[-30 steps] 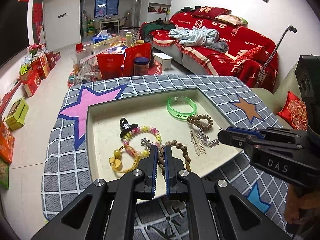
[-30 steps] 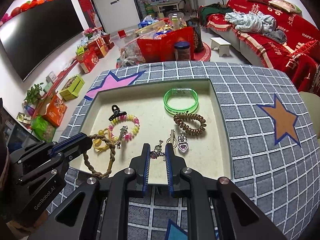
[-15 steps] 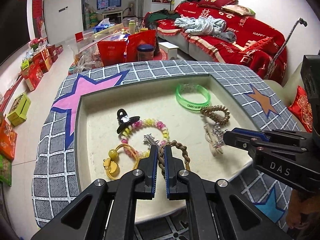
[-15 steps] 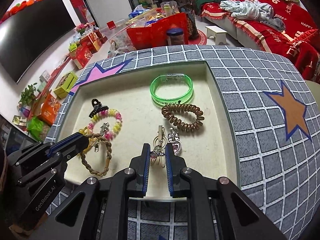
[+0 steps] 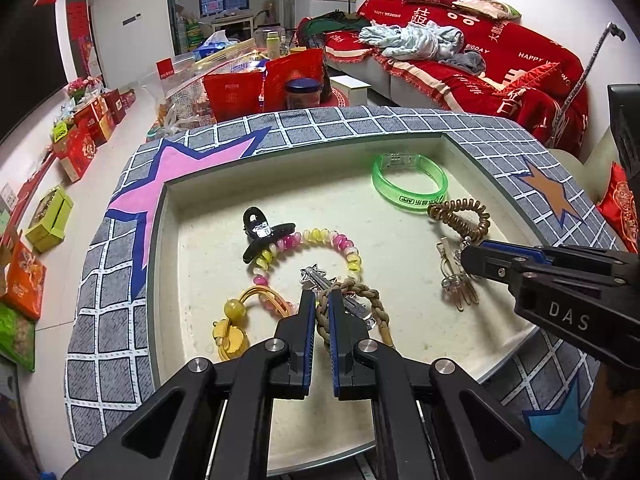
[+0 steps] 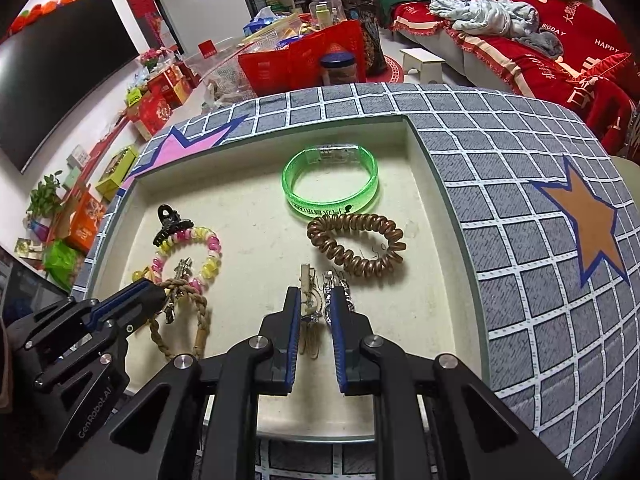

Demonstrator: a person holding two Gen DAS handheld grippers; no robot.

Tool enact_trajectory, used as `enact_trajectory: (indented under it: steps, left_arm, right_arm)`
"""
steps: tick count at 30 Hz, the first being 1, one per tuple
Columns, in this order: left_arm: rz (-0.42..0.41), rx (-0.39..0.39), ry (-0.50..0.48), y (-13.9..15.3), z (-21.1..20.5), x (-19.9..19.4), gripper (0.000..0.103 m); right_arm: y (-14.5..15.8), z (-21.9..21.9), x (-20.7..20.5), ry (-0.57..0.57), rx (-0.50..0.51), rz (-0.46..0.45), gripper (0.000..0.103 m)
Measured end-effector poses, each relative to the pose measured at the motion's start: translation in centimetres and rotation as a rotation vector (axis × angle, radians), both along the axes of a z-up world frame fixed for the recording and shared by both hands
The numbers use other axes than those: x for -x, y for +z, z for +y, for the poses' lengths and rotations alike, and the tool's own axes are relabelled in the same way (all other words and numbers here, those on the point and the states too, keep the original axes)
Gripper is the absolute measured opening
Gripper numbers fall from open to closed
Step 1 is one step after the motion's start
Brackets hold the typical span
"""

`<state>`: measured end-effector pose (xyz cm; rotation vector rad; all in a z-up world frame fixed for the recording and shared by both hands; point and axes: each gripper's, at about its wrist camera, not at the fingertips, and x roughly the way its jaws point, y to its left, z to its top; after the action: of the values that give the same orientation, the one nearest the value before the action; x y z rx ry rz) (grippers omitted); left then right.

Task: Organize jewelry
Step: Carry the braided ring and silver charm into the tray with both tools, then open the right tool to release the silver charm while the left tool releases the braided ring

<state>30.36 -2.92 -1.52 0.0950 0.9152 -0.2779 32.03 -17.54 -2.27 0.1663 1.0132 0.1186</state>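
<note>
**Both grippers lower over the tray**

While clamped on the braided rope bracelet (image 5: 362,296), the left gripper (image 5: 322,312) has sunk toward the cream tray (image 5: 400,248); at its three o'clock, the right gripper (image 6: 316,312) pinches small metal charms (image 6: 310,312), also lower.

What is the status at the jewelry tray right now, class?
Left gripper shut on braided rope bracelet. Right gripper shut on small clip cluster. Both low in cream tray. Beaded bracelet crowds the rope.
</note>
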Motion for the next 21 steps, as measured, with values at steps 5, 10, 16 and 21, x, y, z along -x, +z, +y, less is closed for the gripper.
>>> enact_trajectory:
  steps: [5, 10, 16, 21]
  left_arm:
    - [-0.005, -0.014, -0.006, -0.2, -0.2, 0.1, 0.024]
    - [-0.016, -0.036, -0.012, -0.2, -0.5, 0.4, 0.024]
    - [-0.027, -0.036, -0.005, 0.1, -0.4, 0.8, 0.024]
    - [-0.053, -0.049, -0.003, 0.4, -0.5, 1.2, 0.024]
  right_arm:
    - [-0.1, -0.1, -0.2, -0.008, 0.004, 0.002, 0.016]
    - [-0.1, -0.1, -0.1, -0.012, -0.002, 0.008, 0.017]
    - [-0.2, -0.3, -0.2, -0.009, -0.026, 0.025, 0.017]
    - [0.4, -0.3, 0.3, -0.007, -0.041, 0.010, 0.052]
